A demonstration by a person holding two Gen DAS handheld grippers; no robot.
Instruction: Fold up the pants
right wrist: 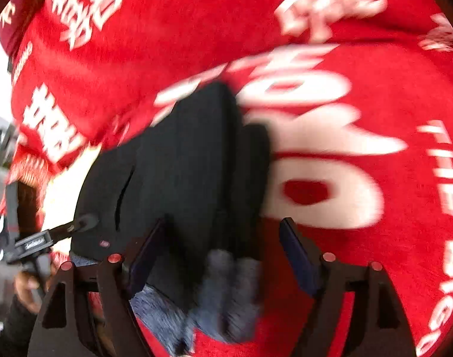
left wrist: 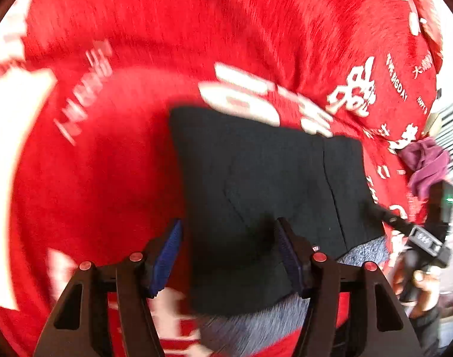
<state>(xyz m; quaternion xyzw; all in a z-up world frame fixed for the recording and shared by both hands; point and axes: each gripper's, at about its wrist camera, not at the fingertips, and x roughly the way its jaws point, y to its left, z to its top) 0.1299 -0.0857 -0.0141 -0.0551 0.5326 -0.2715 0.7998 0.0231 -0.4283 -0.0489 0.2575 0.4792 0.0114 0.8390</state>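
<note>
Black pants [left wrist: 256,193], folded into a compact block with a grey lining showing at the near edge, lie on a red blanket [left wrist: 107,178] printed with white lettering.

Left gripper [left wrist: 229,255]: fingers apart, nothing pinched, tips over the near part of the pants.

Right gripper [right wrist: 223,247]: fingers wide, pants edge between them, pads not pressing.

Left view only: purple cloth [left wrist: 425,163] at the blanket's far right. Right view only: stacked fold layers at the pants' right edge. Both views blurred.
</note>
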